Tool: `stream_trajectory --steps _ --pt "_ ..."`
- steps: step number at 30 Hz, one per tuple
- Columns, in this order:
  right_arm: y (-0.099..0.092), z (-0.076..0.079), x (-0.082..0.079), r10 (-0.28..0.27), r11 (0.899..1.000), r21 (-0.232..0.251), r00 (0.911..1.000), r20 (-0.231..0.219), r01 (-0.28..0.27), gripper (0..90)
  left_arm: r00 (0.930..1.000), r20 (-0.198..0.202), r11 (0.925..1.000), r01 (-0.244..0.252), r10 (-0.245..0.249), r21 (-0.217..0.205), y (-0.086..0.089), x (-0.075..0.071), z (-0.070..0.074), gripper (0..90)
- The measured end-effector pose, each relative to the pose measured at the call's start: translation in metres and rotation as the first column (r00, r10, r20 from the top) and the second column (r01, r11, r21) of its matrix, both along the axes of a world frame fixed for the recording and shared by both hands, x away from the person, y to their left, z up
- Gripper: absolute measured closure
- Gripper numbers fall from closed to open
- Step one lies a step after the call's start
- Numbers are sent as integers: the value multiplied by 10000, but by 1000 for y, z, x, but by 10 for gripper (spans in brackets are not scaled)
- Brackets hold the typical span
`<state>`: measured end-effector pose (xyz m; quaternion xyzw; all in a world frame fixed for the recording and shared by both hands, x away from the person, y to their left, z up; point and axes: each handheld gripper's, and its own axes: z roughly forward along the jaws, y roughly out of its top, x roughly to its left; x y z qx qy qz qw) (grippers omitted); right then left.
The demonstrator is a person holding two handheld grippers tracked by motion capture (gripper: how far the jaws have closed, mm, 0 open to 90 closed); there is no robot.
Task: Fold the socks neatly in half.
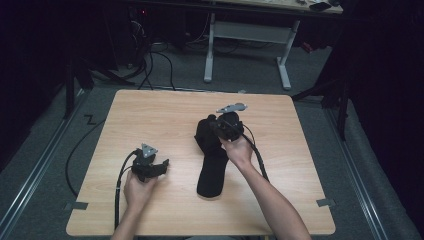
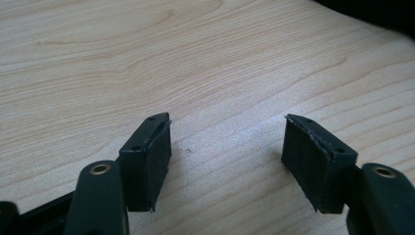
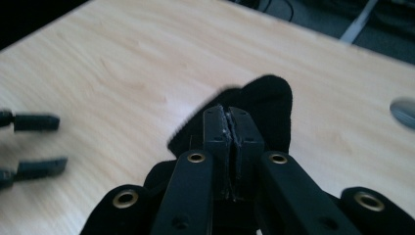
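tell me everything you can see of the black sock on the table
The sock is plain black, soft knit cloth by the look of it, lying lengthwise on the wooden table right of its middle. Its near end lies flat toward the person; its far end is bunched and lifted. The right gripper has its fingers closed on a fold of that end. The left gripper is open over bare wood, apart from it.

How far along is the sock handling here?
Done: the right claw is shut on the black sock, lying on the table. In hand: that pinch at its far end. Left: the left claw is open over bare wood, so any fold probably remains.
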<state>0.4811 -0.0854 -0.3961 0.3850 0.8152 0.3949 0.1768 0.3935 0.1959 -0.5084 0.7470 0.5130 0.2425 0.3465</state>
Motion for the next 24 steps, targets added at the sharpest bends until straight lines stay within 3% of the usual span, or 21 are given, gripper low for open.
stream_trajectory --steps 7,10,20,24 --pt "-17 -14 -16 -42 9994 -340 9998 -206 35 865 10000 4 10000 -16 16 51 -1 0 0 348" --pt "-21 -26 -19 -154 9988 -467 9986 -511 130 862 10000 5 10000 -14 14 36 0 0 0 348" --pt "-16 -73 -12 -418 9943 -1026 9902 -1335 282 884 10000 0 10000 -16 16 30 -1 0 0 346" --pt "-17 -82 -8 -280 9971 -745 9900 -1383 178 866 10000 1 10000 -18 18 35 -1 0 0 345"
